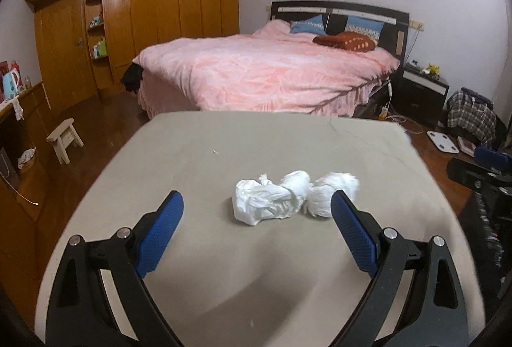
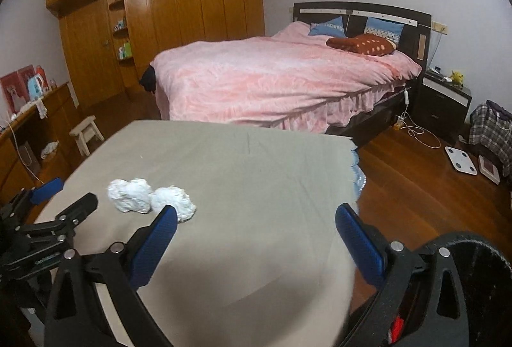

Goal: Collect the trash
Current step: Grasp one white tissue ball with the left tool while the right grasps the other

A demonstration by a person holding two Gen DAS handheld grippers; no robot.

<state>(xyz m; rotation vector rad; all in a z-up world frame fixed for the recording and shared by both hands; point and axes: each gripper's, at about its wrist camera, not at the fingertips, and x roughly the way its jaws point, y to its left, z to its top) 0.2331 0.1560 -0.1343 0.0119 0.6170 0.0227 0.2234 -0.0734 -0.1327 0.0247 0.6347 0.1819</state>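
Observation:
Crumpled white tissue wads lie together on a grey-clothed table [image 1: 224, 148]. In the left wrist view a large wad [image 1: 265, 203] sits ahead of my open left gripper [image 1: 257, 201], with a smaller wad [image 1: 332, 193] touching the right finger's tip. In the right wrist view the wads [image 2: 131, 195] [image 2: 174, 201] lie left of my open, empty right gripper [image 2: 256, 212], the nearer wad by its left fingertip. The left gripper [image 2: 60, 196] shows at the left edge there. A dark round bin [image 2: 473, 276] sits at the lower right.
The table's right edge [image 2: 353, 174] drops to a wooden floor. A pink-covered bed [image 1: 265, 72] stands beyond the table. A wooden wardrobe [image 1: 144, 11], a small stool [image 1: 64, 136] and a low cabinet are on the left. A scale [image 2: 460, 160] lies on the floor.

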